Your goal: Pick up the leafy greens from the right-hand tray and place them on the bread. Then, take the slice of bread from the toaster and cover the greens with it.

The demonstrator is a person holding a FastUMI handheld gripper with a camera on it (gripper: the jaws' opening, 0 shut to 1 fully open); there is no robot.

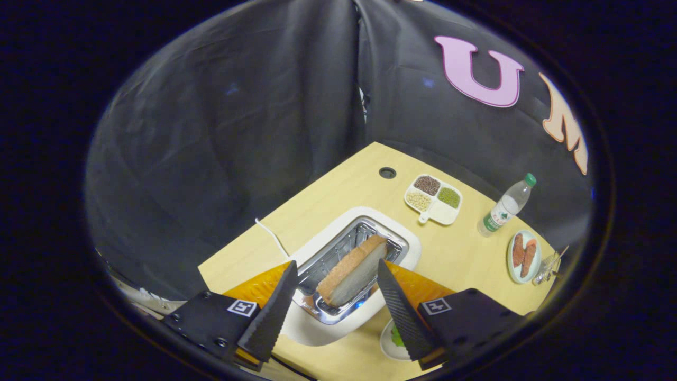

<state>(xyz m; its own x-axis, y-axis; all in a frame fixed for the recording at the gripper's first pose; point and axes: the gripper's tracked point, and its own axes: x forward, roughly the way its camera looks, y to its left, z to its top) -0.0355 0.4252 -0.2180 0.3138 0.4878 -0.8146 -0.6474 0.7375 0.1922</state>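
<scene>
A white toaster (407, 241) stands on the wooden table (328, 198) with a slice of bread (351, 270) sticking up out of its slot. My gripper (336, 264) hovers just above it, open, with the slice between the two fingers. A gap shows between the left finger and the bread, while the right finger is close beside it. Under the right finger, on the near side of the toaster, a bit of leafy greens (396, 336) lies on a small white plate (386, 346), mostly hidden by the finger.
Beyond the toaster sits a white divided dish (441, 214) with beans and grains. A water bottle (506, 206) and a plate of browned pieces (524, 256) stand to the right. A white cable (272, 235) runs off the toaster's left. A round hole (387, 172) lies near the table's far corner.
</scene>
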